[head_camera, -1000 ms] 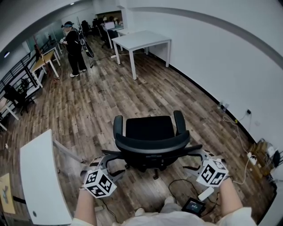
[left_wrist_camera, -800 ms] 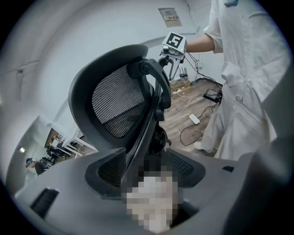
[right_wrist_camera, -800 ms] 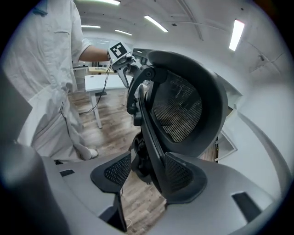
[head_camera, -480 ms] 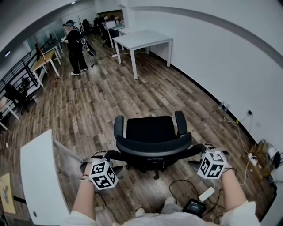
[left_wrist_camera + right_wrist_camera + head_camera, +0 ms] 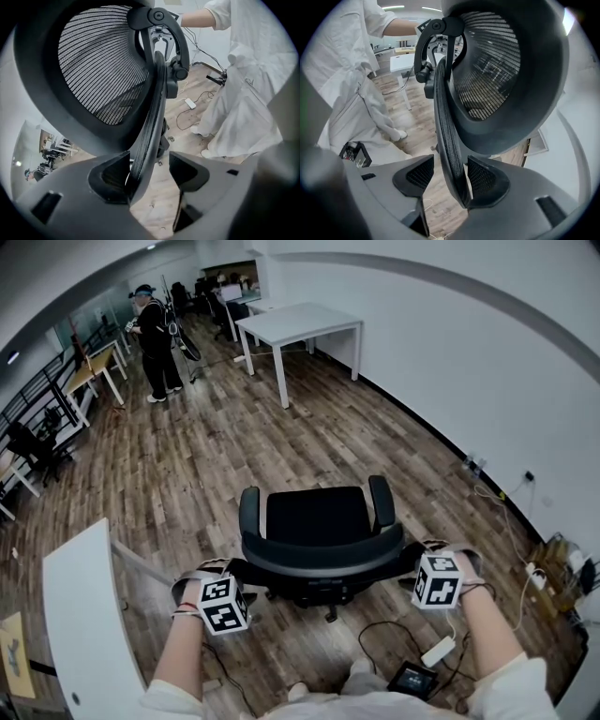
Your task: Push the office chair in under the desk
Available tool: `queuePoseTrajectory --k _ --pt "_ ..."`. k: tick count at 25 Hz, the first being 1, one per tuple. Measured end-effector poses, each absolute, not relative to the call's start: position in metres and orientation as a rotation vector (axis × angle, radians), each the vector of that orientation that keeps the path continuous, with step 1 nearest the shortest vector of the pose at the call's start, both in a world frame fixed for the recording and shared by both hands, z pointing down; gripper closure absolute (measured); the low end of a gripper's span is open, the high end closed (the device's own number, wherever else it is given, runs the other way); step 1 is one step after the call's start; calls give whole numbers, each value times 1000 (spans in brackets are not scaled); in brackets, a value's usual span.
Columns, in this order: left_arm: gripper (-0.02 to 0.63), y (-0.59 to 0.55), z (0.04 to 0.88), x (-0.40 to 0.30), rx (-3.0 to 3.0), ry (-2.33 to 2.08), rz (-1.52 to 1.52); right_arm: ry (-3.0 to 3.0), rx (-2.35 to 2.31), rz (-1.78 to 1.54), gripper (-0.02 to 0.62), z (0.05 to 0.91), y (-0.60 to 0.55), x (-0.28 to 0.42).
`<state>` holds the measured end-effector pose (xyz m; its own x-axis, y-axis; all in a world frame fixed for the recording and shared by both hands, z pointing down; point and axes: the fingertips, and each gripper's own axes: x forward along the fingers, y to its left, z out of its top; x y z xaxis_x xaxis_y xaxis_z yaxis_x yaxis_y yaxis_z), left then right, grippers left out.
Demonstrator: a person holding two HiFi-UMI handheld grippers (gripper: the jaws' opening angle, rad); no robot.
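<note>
The office chair (image 5: 319, 521) is standing on the wood floor (image 5: 216, 456) in the middle of the room, with its backrest (image 5: 323, 554) turned toward the person. A near desk (image 5: 89, 615) is sitting at the left, and a far desk (image 5: 300, 322) is standing well apart. The left gripper (image 5: 149, 159) is straddling the backrest's left edge, jaws wide, with the rim lying against one jaw only. The right gripper (image 5: 450, 164) is straddling the right edge the same way, wide and not clamping.
</note>
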<state>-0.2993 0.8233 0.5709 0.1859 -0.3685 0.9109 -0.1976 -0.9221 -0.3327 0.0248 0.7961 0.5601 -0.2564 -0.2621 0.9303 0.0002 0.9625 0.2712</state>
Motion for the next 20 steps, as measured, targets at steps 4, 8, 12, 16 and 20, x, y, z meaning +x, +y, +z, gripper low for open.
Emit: queuePoseTrajectory --k 4,8,12,16,20 --pt "362 823 577 -303 -2295 514 -1896 -1764 125 -232 354 572 795 25" --pt "362 821 582 -306 -2264 523 -1943 -1720 101 -258 356 582 793 24" --pt "368 814 590 -310 -2210 557 -1971 -1698 129 -332 405 583 788 21" --pt "401 806 597 -316 -2143 586 -2007 -1689 130 -359 441 581 787 19" --pt "433 805 603 -318 -2112 545 -2077 -1690 127 -354 446 581 787 19"
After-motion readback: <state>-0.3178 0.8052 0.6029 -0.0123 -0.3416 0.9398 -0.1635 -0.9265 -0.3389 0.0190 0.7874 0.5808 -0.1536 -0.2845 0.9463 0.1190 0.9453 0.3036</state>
